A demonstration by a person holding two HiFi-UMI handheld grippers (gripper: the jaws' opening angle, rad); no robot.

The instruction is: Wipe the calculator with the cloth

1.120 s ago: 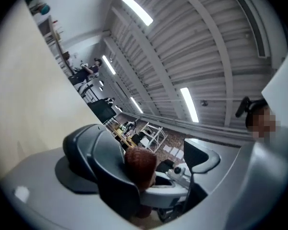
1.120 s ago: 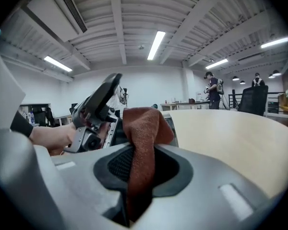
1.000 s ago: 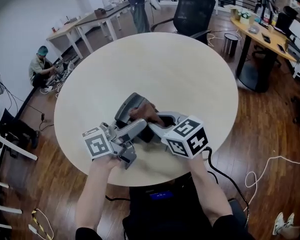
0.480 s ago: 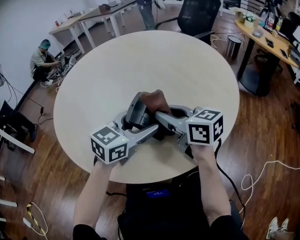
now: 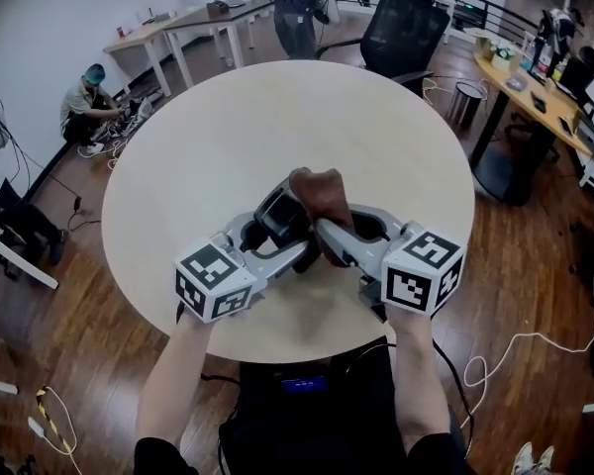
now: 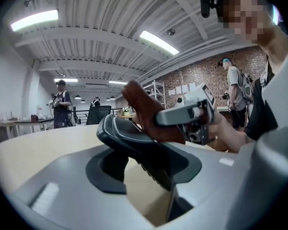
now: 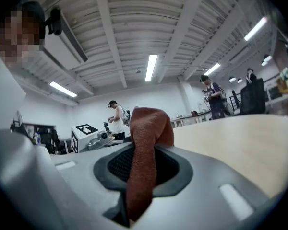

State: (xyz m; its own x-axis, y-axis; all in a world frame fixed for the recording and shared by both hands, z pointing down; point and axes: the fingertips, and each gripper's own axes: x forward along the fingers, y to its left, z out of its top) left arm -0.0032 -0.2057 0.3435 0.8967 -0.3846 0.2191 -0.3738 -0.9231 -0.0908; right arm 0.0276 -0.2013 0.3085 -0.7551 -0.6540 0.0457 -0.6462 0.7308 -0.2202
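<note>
so the person's got both pieces in hand over the near part of the round counter [image 5: 277, 127]. the left tool [image 6: 145, 163] has just been closing its jaws, and the calculator [image 6: 129, 140] sits between them. from the left gripper view it looks clamped across its sides, tilted with one end up and apparently lifted clear of the counter rather than lying flat. the right tool [image 7: 142, 169] is pinched tight on the cloth [image 7: 149, 123], a rusty brown one, with a fold bunched up above the jaws

in the head view the cloth is pressed right up against the raised far end of the calculator, so the two are touching or as good as

progress-wise: picking up and lining up looks done, and the wiping itself seems to be only starting or barely under way. only that top end is under the cloth, and the rest of the dark face is still uncovered. can't tell from the pictures whether any part is actually clean yet. what's left, as a guess, is dragging the cloth down the full face and maybe the edges, then putting both back down
</note>
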